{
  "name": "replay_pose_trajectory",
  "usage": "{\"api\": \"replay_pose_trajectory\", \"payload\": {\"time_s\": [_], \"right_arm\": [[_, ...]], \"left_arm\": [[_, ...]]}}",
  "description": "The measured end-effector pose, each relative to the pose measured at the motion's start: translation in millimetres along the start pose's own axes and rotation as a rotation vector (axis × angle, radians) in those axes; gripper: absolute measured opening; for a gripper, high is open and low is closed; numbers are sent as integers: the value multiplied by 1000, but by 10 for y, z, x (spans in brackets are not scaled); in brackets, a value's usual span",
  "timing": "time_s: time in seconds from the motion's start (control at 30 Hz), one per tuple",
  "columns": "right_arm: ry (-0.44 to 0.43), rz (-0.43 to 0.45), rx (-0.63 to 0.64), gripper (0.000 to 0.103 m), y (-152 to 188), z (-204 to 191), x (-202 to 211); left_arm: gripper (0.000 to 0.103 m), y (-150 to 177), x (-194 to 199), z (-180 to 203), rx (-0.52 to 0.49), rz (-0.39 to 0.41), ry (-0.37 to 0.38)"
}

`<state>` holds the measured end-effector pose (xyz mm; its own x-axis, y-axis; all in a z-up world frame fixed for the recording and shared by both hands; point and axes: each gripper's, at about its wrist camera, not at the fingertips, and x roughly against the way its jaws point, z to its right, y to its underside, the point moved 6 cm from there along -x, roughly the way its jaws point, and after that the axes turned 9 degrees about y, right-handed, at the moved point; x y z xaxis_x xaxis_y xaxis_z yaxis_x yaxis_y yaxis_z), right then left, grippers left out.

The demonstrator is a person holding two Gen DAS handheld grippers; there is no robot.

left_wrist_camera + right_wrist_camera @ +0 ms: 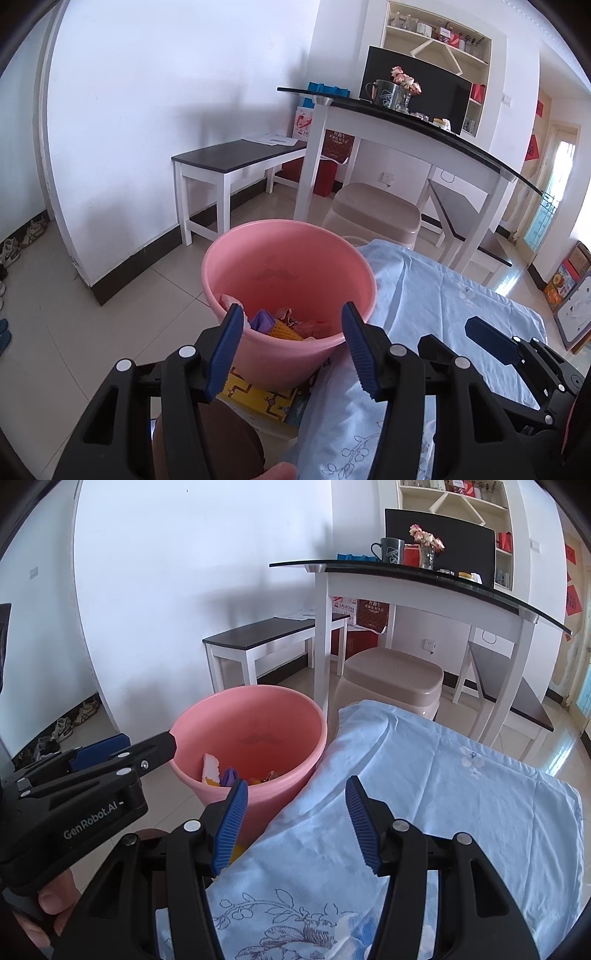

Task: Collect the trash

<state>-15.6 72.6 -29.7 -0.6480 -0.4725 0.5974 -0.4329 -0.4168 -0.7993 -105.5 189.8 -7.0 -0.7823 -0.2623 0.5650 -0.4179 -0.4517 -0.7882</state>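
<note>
A pink bin (288, 266) stands on the floor beside a surface covered with a light blue cloth (436, 295). Inside it lie several pieces of trash (284, 323): purple, orange and pink wrappers. My left gripper (291, 350) is open and empty, held above the bin's near rim. My right gripper (295, 823) is open and empty over the blue cloth (424, 782), just right of the bin (251, 731). The trash (229, 775) also shows in the right wrist view. The left gripper's body (74, 790) is at the left of that view.
A beige plastic stool (376, 210) stands behind the bin. A white table with a dark glass top (406, 118) carries a mug, flowers and a monitor. A low dark-topped bench (236, 158) stands by the wall. A yellow patterned box (258, 398) lies under the bin.
</note>
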Motion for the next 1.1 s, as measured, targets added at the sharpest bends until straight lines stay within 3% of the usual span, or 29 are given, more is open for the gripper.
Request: {"api": "replay_pose_trajectory", "payload": {"time_s": [1.1], "right_arm": [[-4, 15, -17, 56, 42, 36, 120]], "left_arm": [[54, 46, 133, 106, -31, 10, -6]]}}
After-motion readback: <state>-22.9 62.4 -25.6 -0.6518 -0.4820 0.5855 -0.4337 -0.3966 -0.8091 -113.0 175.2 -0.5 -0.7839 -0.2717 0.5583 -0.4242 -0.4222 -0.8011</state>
